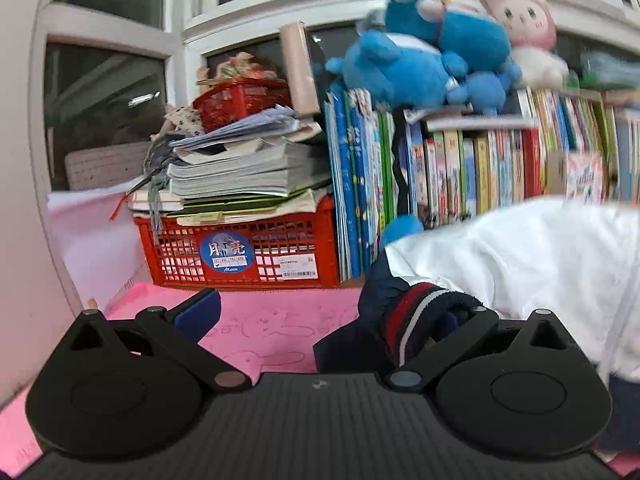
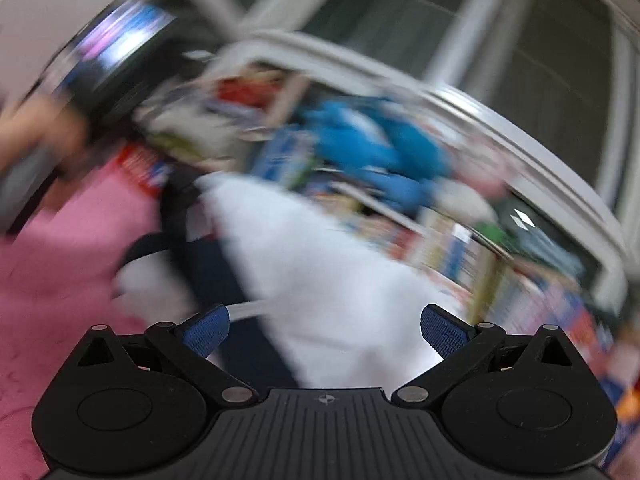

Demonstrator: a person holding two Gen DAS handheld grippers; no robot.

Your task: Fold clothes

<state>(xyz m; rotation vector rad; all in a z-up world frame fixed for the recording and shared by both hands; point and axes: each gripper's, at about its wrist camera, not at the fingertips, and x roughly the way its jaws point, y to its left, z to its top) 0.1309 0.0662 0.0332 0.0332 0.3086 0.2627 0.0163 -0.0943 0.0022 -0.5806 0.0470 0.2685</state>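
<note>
A white and navy jacket [image 1: 540,260] lies bunched on the pink mat [image 1: 272,332] at the right of the left wrist view. Its navy cuff with red and white stripes [image 1: 416,320] drapes over the right finger of my left gripper [image 1: 324,316], which is open; the left blue pad [image 1: 200,312] is bare. The right wrist view is heavily blurred. There the jacket [image 2: 320,272] spreads just beyond my right gripper [image 2: 326,330], which stands wide open with nothing between its blue pads [image 2: 208,330].
A red crate [image 1: 240,252] under stacked books [image 1: 240,168] stands at the mat's far edge, beside a row of upright books [image 1: 460,172]. Blue plush toys [image 1: 420,60] and a pink one [image 1: 524,28] sit on top. Windows lie behind. A blurred hand [image 2: 40,132] shows at the upper left.
</note>
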